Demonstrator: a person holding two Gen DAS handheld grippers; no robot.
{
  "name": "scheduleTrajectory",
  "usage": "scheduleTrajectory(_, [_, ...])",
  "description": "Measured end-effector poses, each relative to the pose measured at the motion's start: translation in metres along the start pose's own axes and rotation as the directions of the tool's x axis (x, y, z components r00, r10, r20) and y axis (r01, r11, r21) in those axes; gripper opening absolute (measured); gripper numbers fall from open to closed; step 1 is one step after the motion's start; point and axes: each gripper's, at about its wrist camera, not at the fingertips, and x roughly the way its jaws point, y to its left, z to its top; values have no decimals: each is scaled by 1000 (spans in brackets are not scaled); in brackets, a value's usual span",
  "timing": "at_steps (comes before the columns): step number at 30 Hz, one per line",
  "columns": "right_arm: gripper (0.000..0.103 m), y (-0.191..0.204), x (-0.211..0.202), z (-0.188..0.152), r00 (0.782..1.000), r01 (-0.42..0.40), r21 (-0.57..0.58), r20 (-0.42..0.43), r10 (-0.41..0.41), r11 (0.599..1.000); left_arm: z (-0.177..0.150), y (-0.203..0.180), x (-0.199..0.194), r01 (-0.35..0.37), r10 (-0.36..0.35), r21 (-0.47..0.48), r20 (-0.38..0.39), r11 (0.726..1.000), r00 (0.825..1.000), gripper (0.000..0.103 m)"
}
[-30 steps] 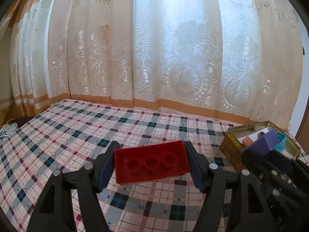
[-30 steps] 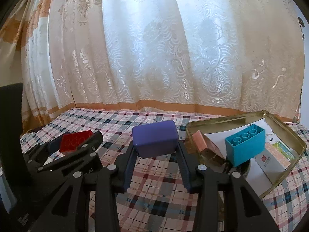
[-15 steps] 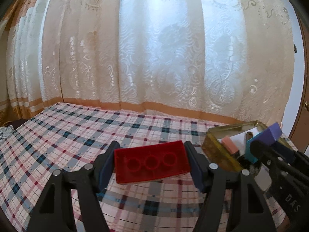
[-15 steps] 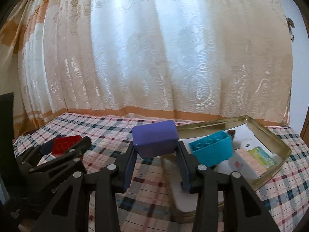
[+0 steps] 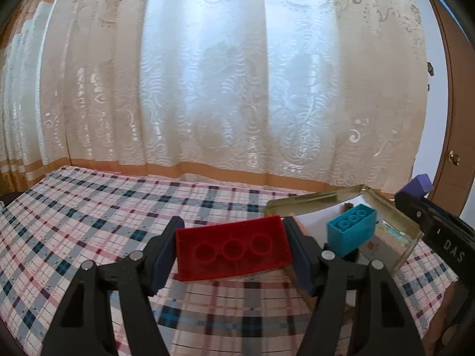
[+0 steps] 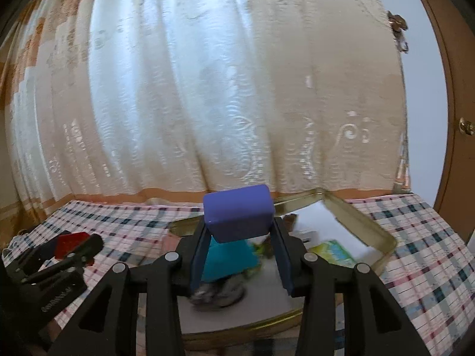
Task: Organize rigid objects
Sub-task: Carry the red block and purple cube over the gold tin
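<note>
My left gripper [image 5: 233, 244] is shut on a red building brick [image 5: 233, 247], hollow side facing the camera, held above the plaid tablecloth just left of a gold metal tin [image 5: 394, 213]. A teal brick [image 5: 351, 231] stands inside that tin. My right gripper [image 6: 239, 231] is shut on a purple block [image 6: 239, 212] and hovers over the gold tin [image 6: 362, 219], with the teal brick [image 6: 228, 259] blurred right behind its jaws. In the right wrist view the left gripper [image 6: 74, 246] with the red brick [image 6: 71, 243] shows at the far left. The purple block [image 5: 418, 184] peeks in at the right of the left wrist view.
A plaid tablecloth [image 5: 89, 216] covers the table. A lace curtain [image 5: 222, 89] hangs close behind it. The tin also holds white paper and a colourful card [image 6: 335, 252]. A wooden door [image 6: 457, 118] with a brass knob stands at the right.
Both grippers have moved right toward the tin with their bricks still held. The right gripper, earlier left of the tin, is now over it. The tin sits closer to the red brick.
</note>
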Motion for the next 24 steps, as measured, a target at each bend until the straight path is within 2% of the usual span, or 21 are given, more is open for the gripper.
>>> scheduleTrajectory(18, [44,-85,-1,18,987,150,78,44,-154,986,7,-67,8,89,-89,65,0,994,996,68])
scheduleTrajectory(24, [44,-98,2,21,981,184,71,46,-188,980,2,-88,14,108,-106,81,-27,991,994,68])
